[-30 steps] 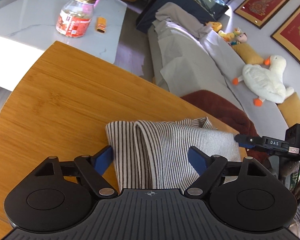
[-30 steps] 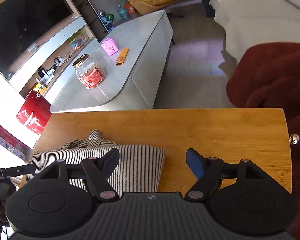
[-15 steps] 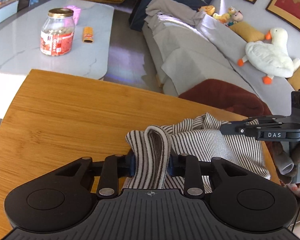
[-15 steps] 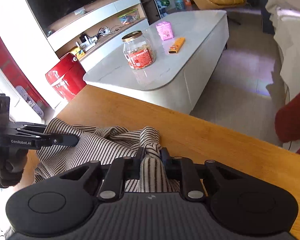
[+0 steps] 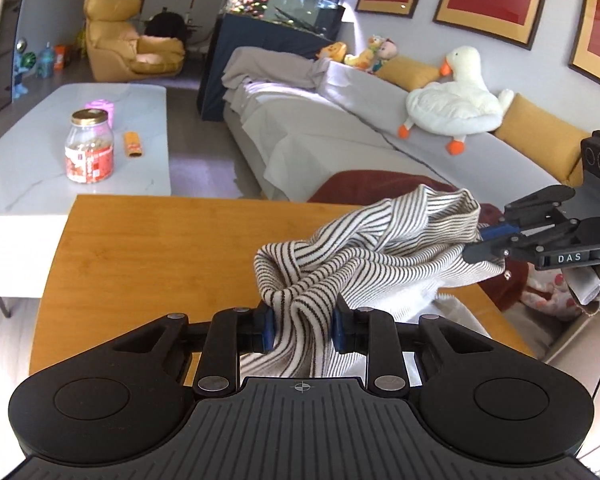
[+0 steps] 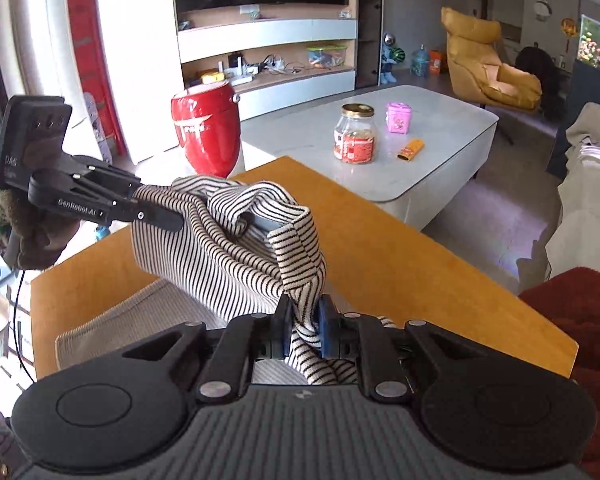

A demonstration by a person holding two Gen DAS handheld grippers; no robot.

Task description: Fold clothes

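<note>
A black-and-white striped garment (image 5: 364, 248) hangs lifted above the wooden table (image 5: 160, 248), held at two ends. My left gripper (image 5: 303, 328) is shut on one bunched end of it. My right gripper (image 6: 303, 326) is shut on the other end (image 6: 300, 256). The right gripper shows in the left wrist view (image 5: 480, 242) at the right, and the left gripper shows in the right wrist view (image 6: 156, 212) at the left. The garment's lower part (image 6: 112, 328) sags toward the table below the grippers.
A white coffee table (image 5: 28, 160) beyond the wooden table (image 6: 400, 264) carries a glass jar (image 5: 89, 146), a pink box (image 6: 399, 118) and an orange packet (image 5: 133, 144). A dark red blanket (image 6: 580, 320) lies off the table's right edge. A grey sofa (image 5: 340, 120) stands behind.
Both grippers closed on the striped garment's ends one second ago and have since raised it off the table; the cloth now hangs bunched between them.
</note>
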